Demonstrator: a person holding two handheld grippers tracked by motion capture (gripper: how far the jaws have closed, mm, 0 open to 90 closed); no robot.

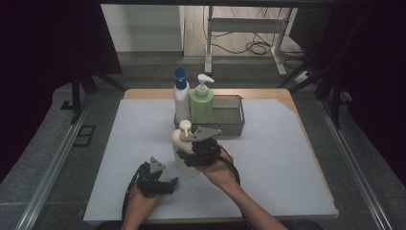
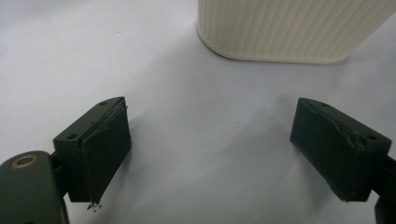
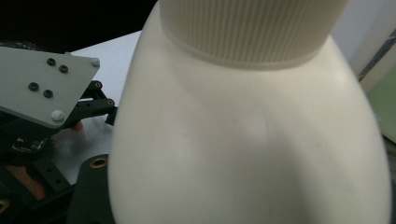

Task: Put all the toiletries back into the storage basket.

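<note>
Table w/ grey mat [image 1: 268, 158], left tongs [image 2: 210, 149] open & empty, right tongs' [image 1: 191, 154] grip on cream bottle [image 1: 184, 155] unclear.

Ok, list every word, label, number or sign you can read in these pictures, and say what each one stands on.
None can be read.
Cream pump bottle: plain ribbed surface, no print.
Green pump bottle: no legible label.
White bottle with the blue cap: no legible label.
Metal tray: no markings to be seen.
Grey plate on the left claw: screws, no lettering.

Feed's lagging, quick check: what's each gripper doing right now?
Left gripper: open, empty.
Right gripper: around the cream pump bottle; grip cannot be told.
</note>
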